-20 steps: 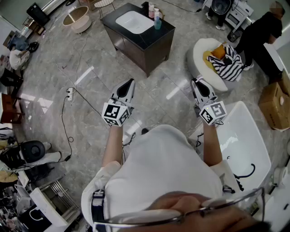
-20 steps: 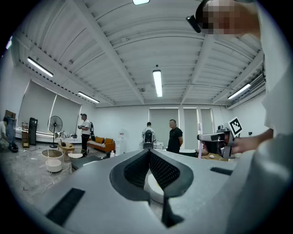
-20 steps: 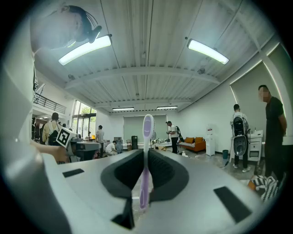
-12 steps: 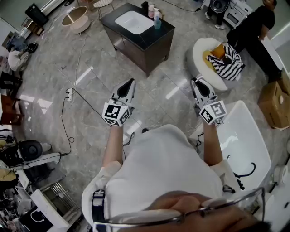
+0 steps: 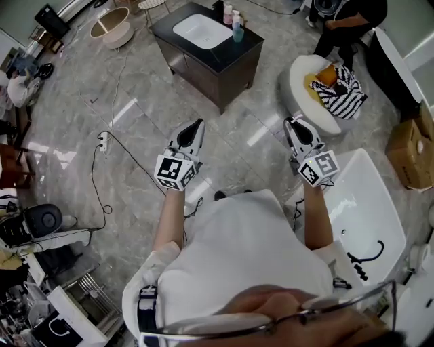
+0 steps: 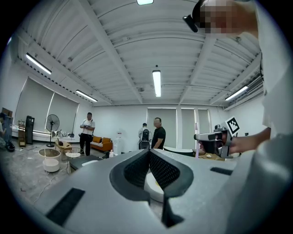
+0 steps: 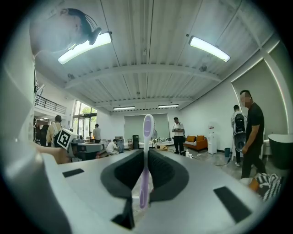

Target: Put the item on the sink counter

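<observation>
The sink counter (image 5: 239, 53) is a black cabinet with a white basin (image 5: 197, 30), far ahead at the top of the head view, with small bottles (image 5: 235, 27) on its back corner. My right gripper (image 5: 292, 125) is shut on a white and purple toothbrush (image 7: 146, 155), which stands upright between the jaws with its head up. To the left, the left gripper (image 5: 196, 127) is shut with nothing in it; its pads (image 6: 161, 170) meet in the left gripper view. Both grippers are held at chest height over the marble floor, well short of the counter.
A white bathtub (image 5: 380, 223) lies at my right. A round white seat (image 5: 302, 81) with a striped bag (image 5: 339, 97) stands ahead on the right, a person in black (image 5: 346, 17) behind it. A cardboard box (image 5: 407, 154), a floor cable with power strip (image 5: 105, 141) and round basins (image 5: 110, 26) lie around.
The person in black at the upper right has moved left and bent down behind the round seat. Both grippers have hardly moved and the toothbrush stays held.
</observation>
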Available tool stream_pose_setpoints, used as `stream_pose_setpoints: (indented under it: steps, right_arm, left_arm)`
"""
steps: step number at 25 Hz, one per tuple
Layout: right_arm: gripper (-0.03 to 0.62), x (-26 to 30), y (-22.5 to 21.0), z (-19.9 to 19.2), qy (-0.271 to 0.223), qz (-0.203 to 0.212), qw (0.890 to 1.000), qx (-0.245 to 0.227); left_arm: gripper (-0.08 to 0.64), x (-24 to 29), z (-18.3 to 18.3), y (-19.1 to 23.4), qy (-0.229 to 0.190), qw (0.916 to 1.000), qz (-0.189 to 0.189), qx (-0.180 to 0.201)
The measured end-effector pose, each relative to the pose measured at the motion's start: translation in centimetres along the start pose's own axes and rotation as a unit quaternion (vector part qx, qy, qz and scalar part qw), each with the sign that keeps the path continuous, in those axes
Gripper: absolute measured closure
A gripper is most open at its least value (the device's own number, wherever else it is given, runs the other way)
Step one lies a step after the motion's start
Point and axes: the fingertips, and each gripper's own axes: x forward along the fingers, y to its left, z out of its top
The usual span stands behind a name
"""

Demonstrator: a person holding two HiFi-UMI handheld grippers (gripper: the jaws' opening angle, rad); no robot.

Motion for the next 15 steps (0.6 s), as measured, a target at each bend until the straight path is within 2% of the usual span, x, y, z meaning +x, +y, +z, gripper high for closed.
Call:
stream_pose_setpoints:
  steps: [15]
  right_arm:
    - [0.557,4.4,0.8,-2.1,0.005,-0.005,0.999,0.033]
  left_arm:
    - [0.555,0.4,-2.2,3.9,0.021,0.9997,-0.015,-0.003]
